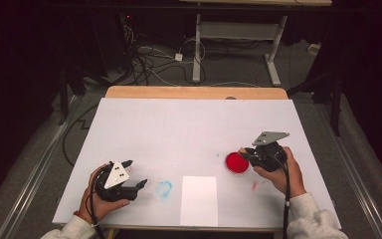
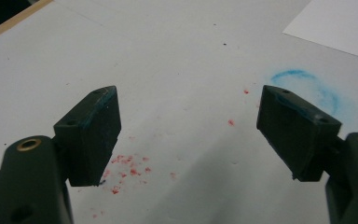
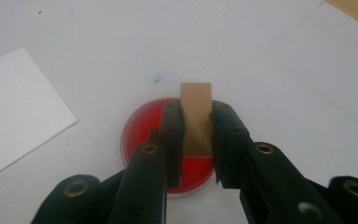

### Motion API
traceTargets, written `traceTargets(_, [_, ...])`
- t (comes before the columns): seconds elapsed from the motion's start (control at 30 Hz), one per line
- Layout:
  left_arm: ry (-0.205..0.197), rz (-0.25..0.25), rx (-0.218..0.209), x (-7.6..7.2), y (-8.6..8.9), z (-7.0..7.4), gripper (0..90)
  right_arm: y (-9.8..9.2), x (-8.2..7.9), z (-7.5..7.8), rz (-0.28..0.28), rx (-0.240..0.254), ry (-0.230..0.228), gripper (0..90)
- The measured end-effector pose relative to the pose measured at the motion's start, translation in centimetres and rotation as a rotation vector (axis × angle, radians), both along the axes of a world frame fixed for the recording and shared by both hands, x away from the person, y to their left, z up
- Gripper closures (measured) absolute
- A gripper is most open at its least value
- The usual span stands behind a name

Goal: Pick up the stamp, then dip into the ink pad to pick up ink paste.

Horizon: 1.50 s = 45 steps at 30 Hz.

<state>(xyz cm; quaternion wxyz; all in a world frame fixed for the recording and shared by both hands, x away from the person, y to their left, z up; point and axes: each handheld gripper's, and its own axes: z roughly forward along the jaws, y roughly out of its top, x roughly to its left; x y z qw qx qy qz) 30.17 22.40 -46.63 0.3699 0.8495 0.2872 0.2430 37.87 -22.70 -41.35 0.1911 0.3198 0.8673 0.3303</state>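
Note:
A small tan wooden block [image 3: 196, 103] stands upright between the jaws of my right gripper [image 3: 196, 140], which is shut on it. Under the block lies a round red dish [image 3: 142, 125], seen on the table's right side in the high view as the same red dish [image 1: 235, 164]. There my right gripper [image 1: 244, 154] hovers over the dish's right edge. Whether the block touches the red surface I cannot tell. My left gripper [image 1: 137, 173] rests at the front left, open, and in its own view the left gripper [image 2: 189, 130] has nothing between its blue-stained pads.
A white sheet of paper [image 1: 199, 200] lies at the front middle, also seen as a paper corner [image 2: 338, 25] and a paper edge [image 3: 16, 109]. A blue ring smear [image 1: 163, 188] sits between it and my left hand. Red specks [image 2: 128, 164] dot the white table cover [image 1: 179, 124].

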Motion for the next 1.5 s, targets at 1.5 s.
traceTargets(1.5, [-0.001, 0.016, 0.029, 0.1, 0.1, -0.1, 16.4, 2.3, 1.2, -1.3, -0.011, -0.098, 0.102, 75.8])
